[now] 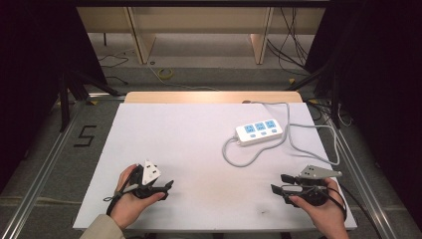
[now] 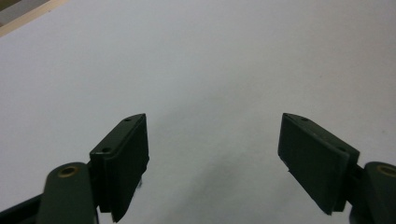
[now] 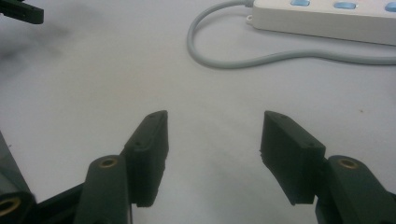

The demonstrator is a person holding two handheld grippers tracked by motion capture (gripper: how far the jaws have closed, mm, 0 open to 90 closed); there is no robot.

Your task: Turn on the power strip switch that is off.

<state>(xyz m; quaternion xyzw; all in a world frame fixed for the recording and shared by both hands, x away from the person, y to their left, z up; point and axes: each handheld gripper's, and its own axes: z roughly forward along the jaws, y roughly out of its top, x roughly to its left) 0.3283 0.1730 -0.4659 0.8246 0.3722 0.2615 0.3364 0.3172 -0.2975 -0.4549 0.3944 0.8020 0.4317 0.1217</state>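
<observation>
A white power strip (image 1: 259,132) with three blue sockets lies on the right half of the white table (image 1: 189,144), and its grey cable (image 1: 249,162) loops out toward me and off to the right. My left gripper (image 1: 168,188) rests near the front left, pointing right, open over bare table (image 2: 212,116). Held at the front right and pointing left, my right gripper (image 1: 278,183) is also open, nothing between its jaws (image 3: 215,114). In the right gripper view the power strip (image 3: 327,18) and cable (image 3: 224,60) lie ahead, well beyond the jaws.
A wooden strip (image 1: 214,97) borders the table's far edge. Metal rails (image 1: 54,149) run along both sides. A black "5" (image 1: 85,135) marks the floor at left. Cables (image 1: 293,50) lie on the floor behind, near wooden furniture (image 1: 142,35).
</observation>
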